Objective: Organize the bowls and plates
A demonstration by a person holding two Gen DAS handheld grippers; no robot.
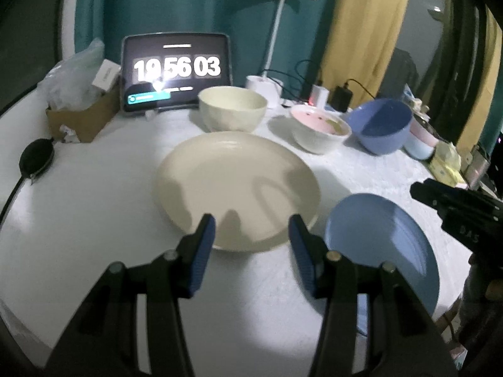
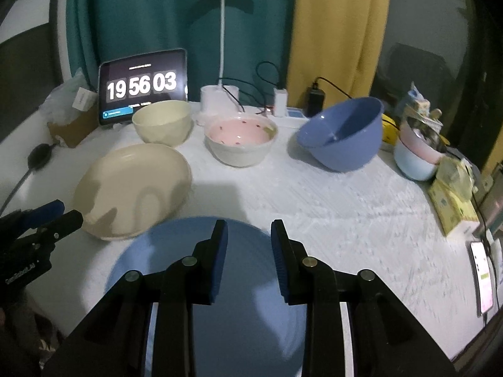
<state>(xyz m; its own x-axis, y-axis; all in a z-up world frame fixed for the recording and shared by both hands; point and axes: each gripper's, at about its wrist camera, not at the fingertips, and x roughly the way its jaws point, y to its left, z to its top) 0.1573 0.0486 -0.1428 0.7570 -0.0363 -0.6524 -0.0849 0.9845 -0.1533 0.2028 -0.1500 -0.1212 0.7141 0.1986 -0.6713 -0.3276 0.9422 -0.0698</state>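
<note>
I have both grippers hovering over the counter (image 2: 314, 194) with nothing in either. The left gripper (image 1: 251, 235) has its jaws partly open above the near rim of the cream plate (image 1: 235, 185), and the right gripper (image 2: 248, 242) has its jaws narrower, above the blue plate (image 2: 201, 282), which lies just beside the cream one at the front edge. I read this as lining up on the rims, since flat plates offer no other hold. Behind them stand the cream bowl (image 2: 162, 121), the pink-lined bowl (image 2: 240, 139) and the tilted blue bowl (image 2: 341, 133), apart from one another, so stacking looks not yet begun.
</note>
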